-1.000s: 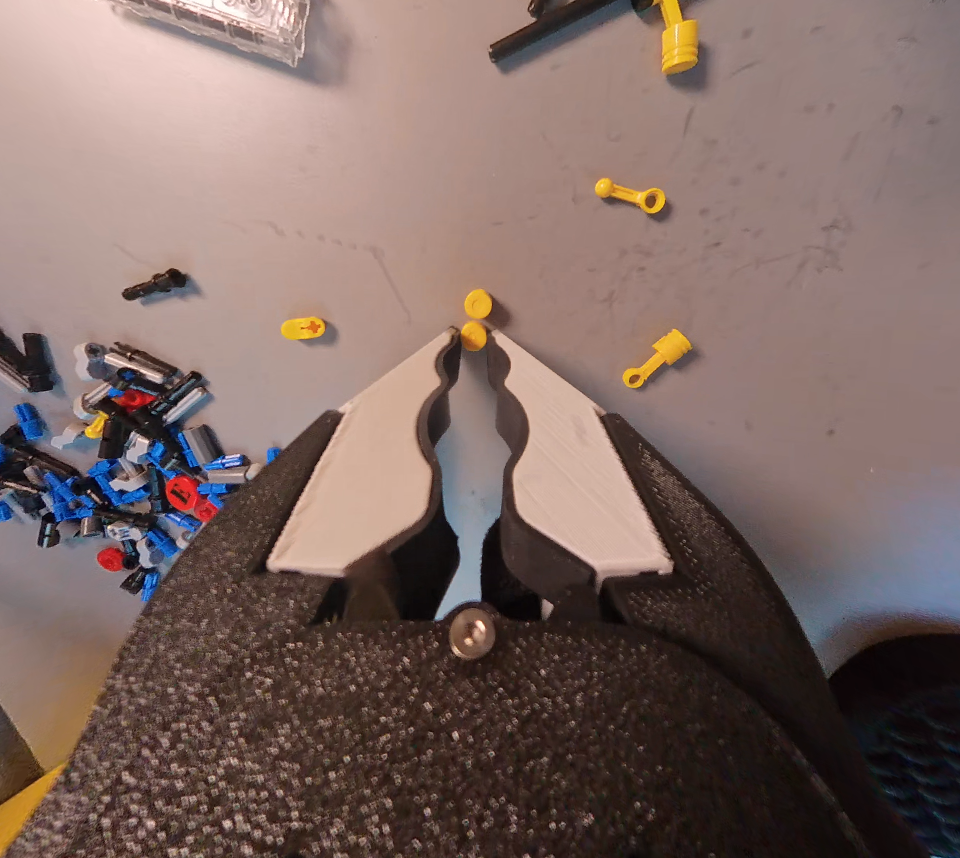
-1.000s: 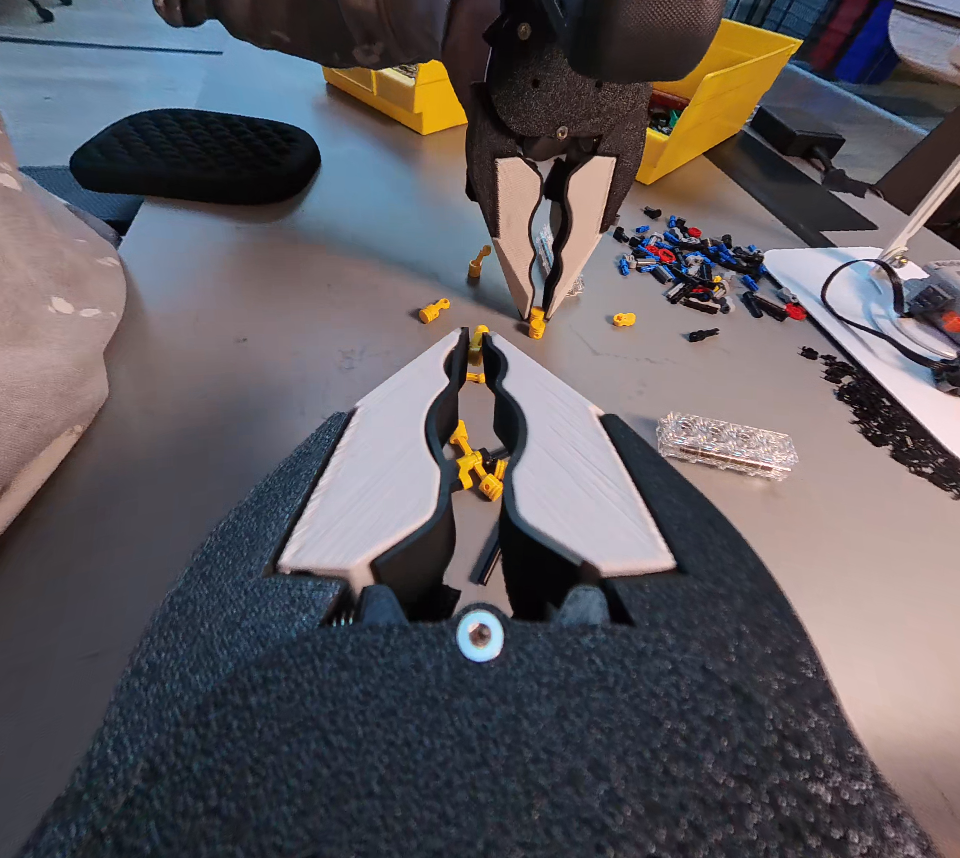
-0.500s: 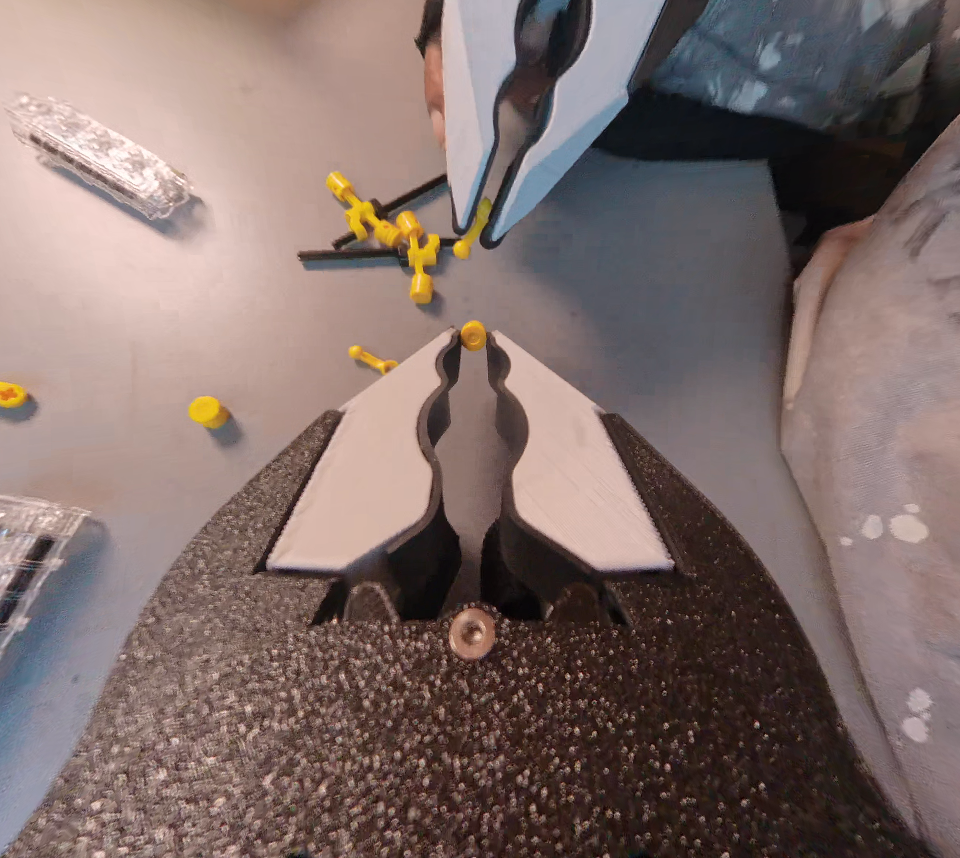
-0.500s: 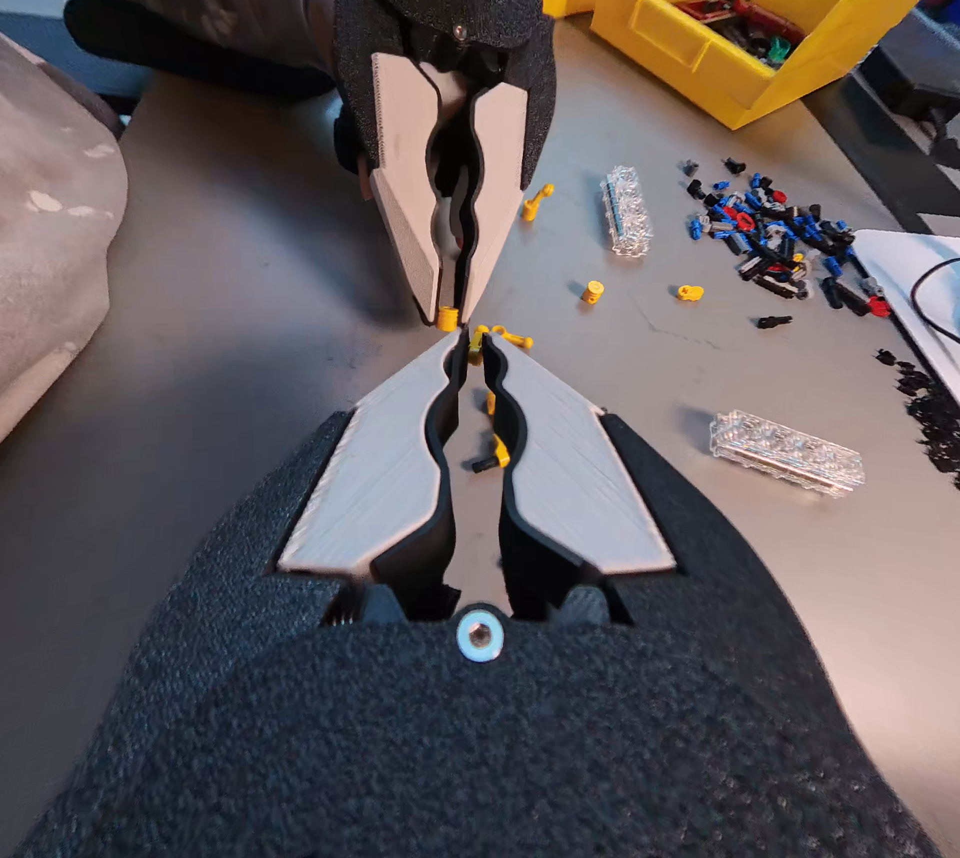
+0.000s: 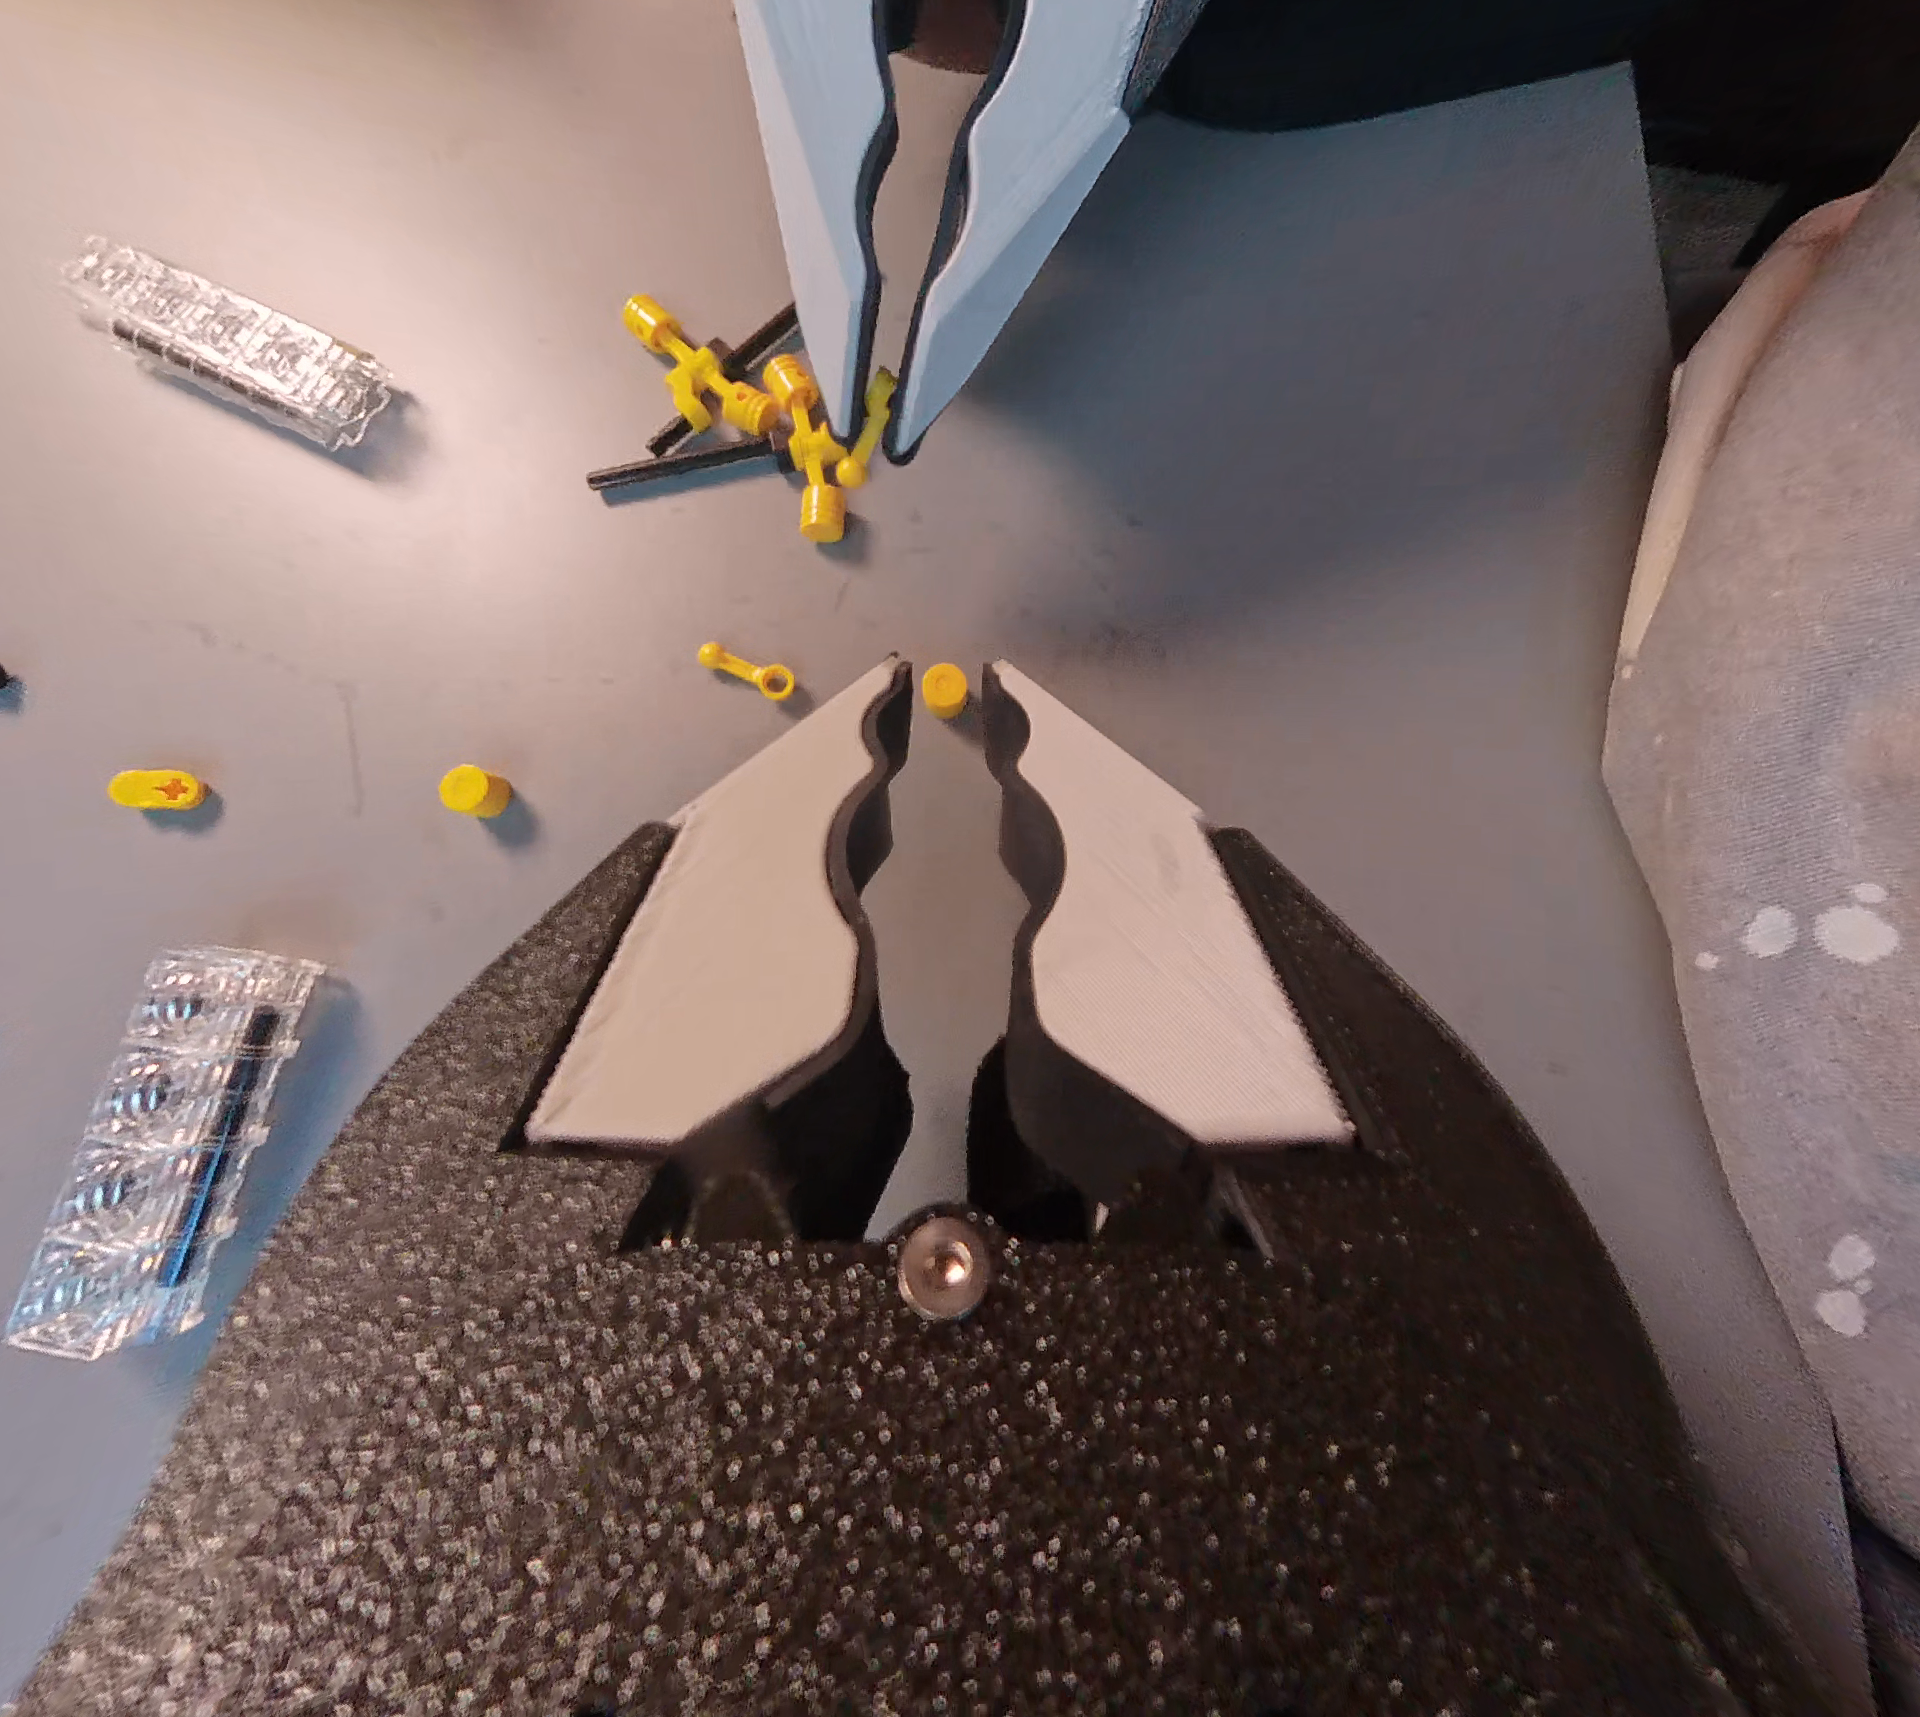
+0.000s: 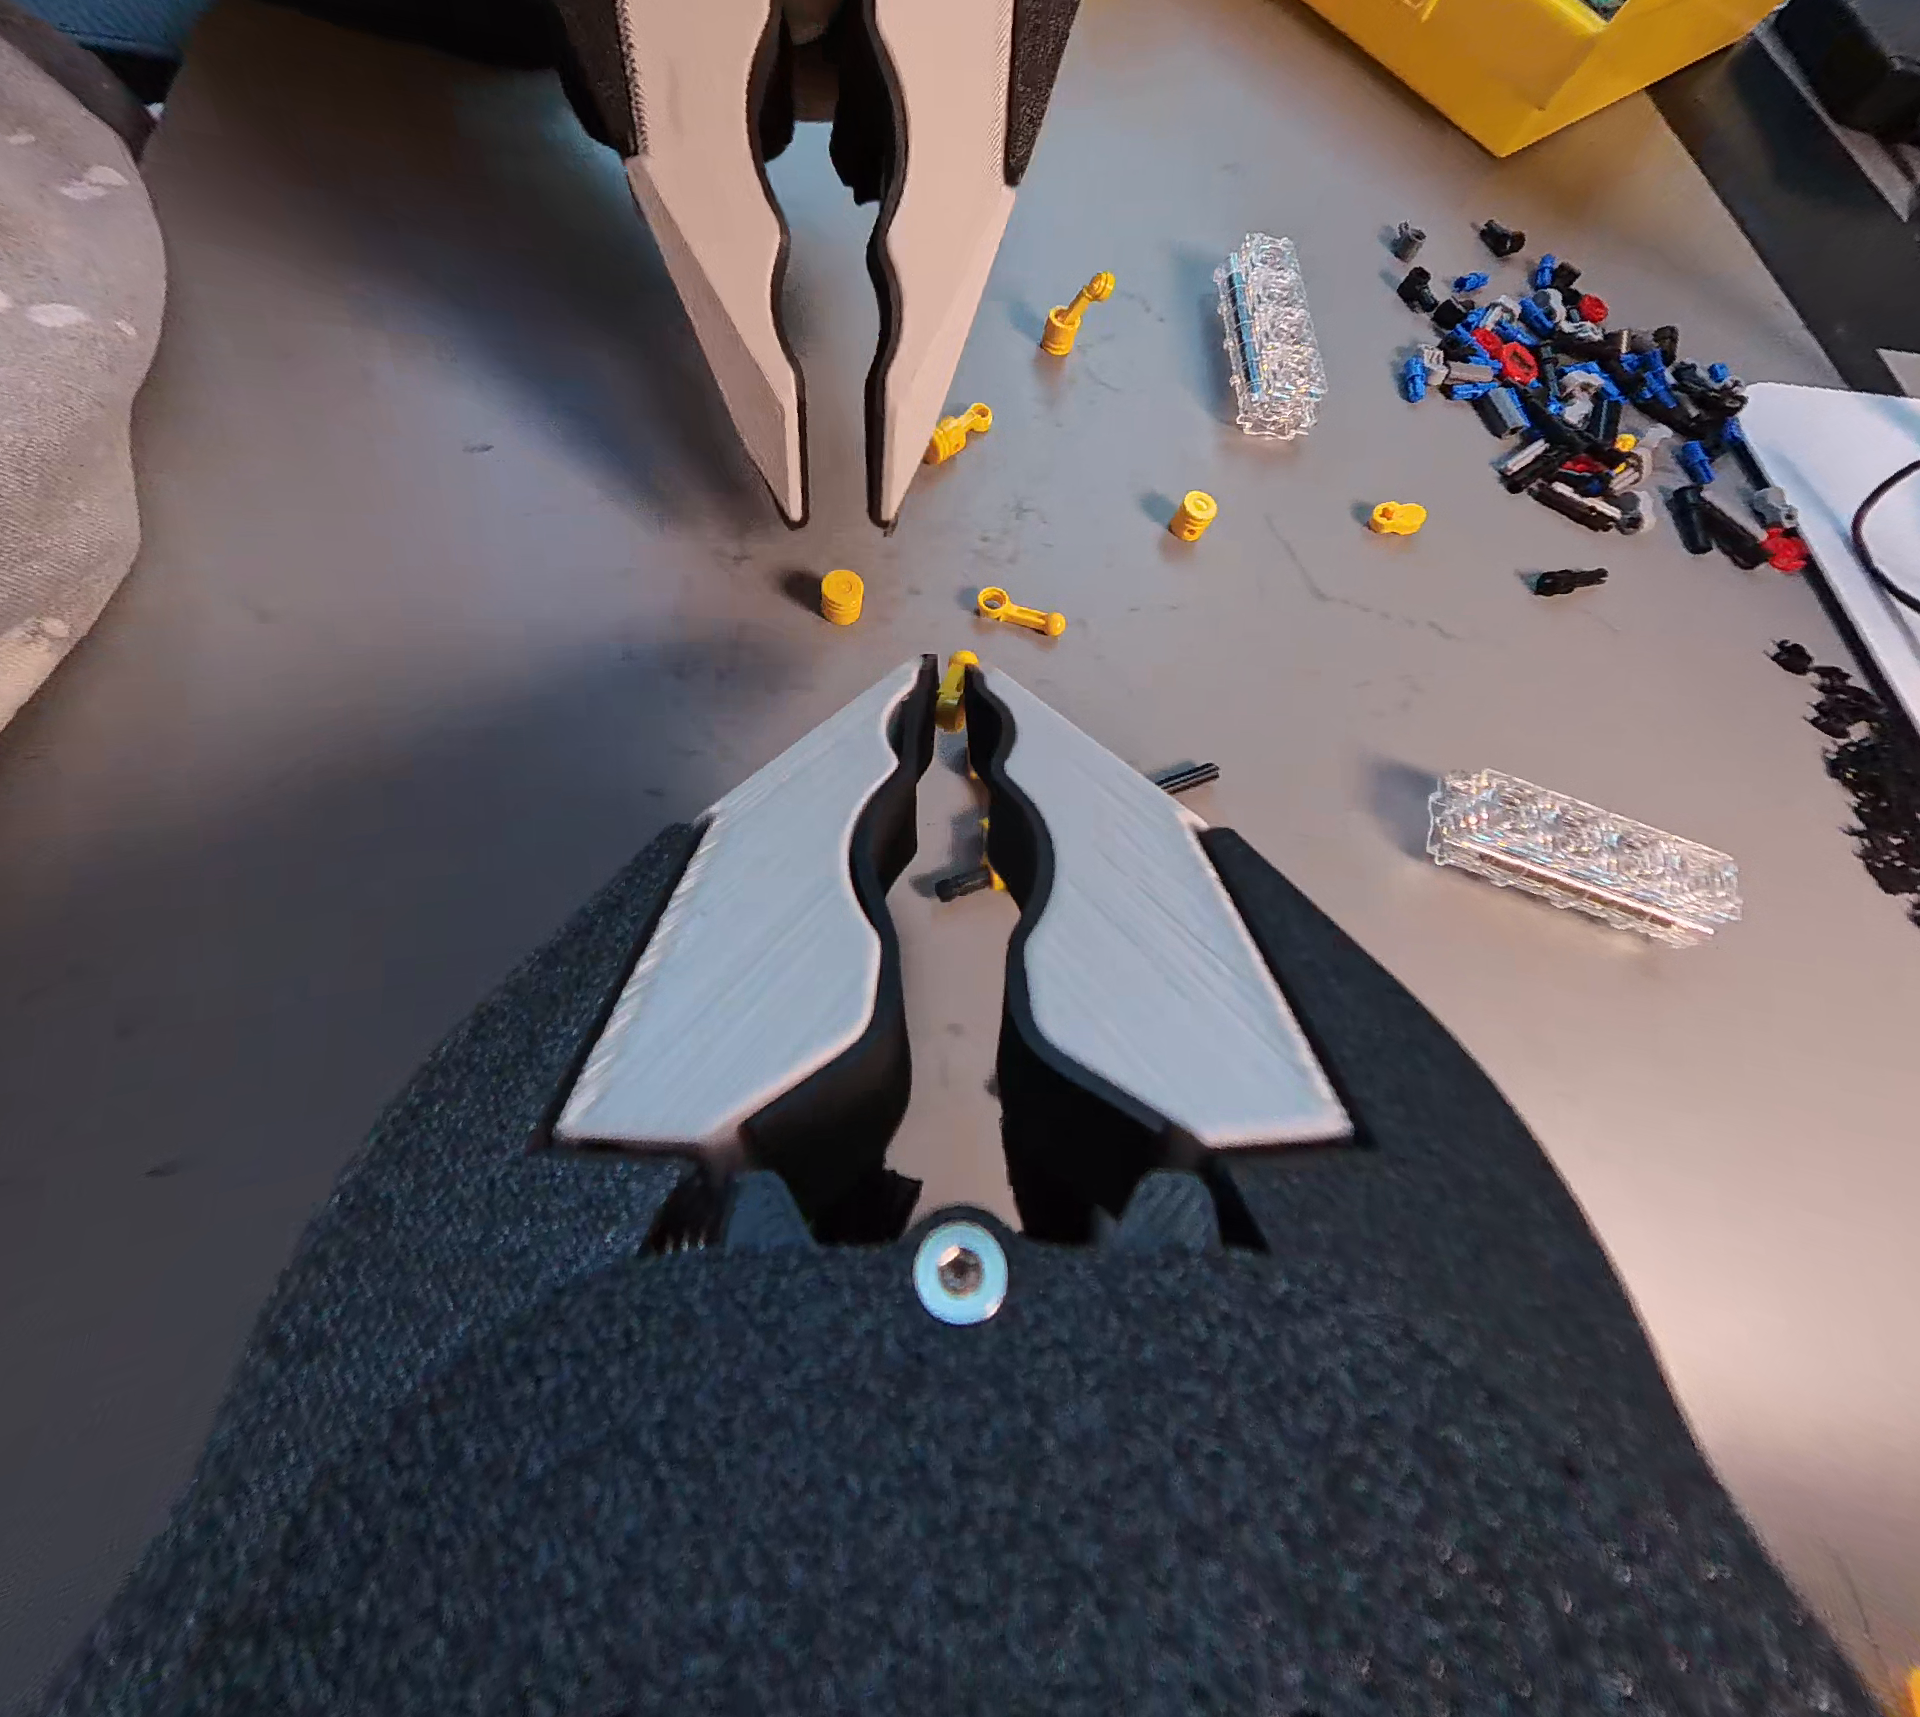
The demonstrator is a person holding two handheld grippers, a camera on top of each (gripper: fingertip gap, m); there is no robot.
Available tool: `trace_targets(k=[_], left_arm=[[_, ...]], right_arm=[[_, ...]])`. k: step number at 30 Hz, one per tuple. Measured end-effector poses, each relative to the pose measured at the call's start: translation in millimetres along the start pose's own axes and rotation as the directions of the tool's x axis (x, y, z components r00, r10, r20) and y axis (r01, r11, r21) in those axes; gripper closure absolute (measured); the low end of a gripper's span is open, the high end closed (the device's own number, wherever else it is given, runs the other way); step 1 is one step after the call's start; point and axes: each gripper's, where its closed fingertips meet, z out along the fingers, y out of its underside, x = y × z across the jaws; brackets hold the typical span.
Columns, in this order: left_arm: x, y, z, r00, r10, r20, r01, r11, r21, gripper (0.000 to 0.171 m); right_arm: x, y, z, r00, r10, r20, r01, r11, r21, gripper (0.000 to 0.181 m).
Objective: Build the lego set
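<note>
Where half a second ago the left gripper [image 5: 945, 680] pinched a yellow cylinder [image 5: 943, 691] at its tips, its fingers [image 5: 748, 919] are now spread a little and the cylinder lies loose on the table [image 5: 1299, 441] between the tips, touching neither as far as the view shows. The right gripper [image 6: 948, 680] is nearly pressed together, pinching a yellow rod [image 6: 951, 688] whose ball end pokes past the tips; in the left wrist view the same rod [image 5: 868, 431] hangs between the far tips, just above the table and touching a cluster [image 5: 769, 410] of yellow pistons on black axles. Taking the cylinder as landmark: a loose yellow rod [image 6: 1020, 611] lies just beside it, a second cylinder [image 6: 1192, 514] farther out, and a flat yellow link [image 6: 1396, 517] beyond that. Two assembled pistons [image 6: 1075, 313] lie behind the left gripper in the right wrist view. Two clear blocks [image 6: 1270, 332] lie well apart from the cylinder, one far, one near. Past them sit a pile [image 6: 1579, 394] of blue, black and red pins and a yellow bin [image 6: 1455, 15].
</note>
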Motion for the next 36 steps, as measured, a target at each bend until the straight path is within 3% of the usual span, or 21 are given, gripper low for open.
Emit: trace_targets(k=[9,25,33,36], left_arm=[[-2.6,11.5,12.9,1.000,0.012,0.007,-0.011,0.996,-0.090,0.171],[-4.9,37.7,-22.6,0.975,-0.222,0.016,0.222,0.975,0.008,0.171],[-5.5,51.0,-20.7,0.983,-0.177,0.058,0.181,0.981,-0.069,0.171],[-6.4,41.3,-24.0,0.980,-0.196,0.043,0.197,0.980,-0.021,0.171]], right_arm=[[2.3,7.9,0.2,1.000,-0.008,-0.020,0.008,0.999,-0.039,0.176],[4.5,12.2,1.7,0.999,-0.008,-0.032,0.006,0.998,-0.062,0.176],[3.0,10.7,1.3,1.000,-0.008,-0.022,0.007,0.999,-0.053,0.176],[4.0,10.5,1.0,1.000,-0.004,-0.026,0.003,0.999,-0.050,0.176]])
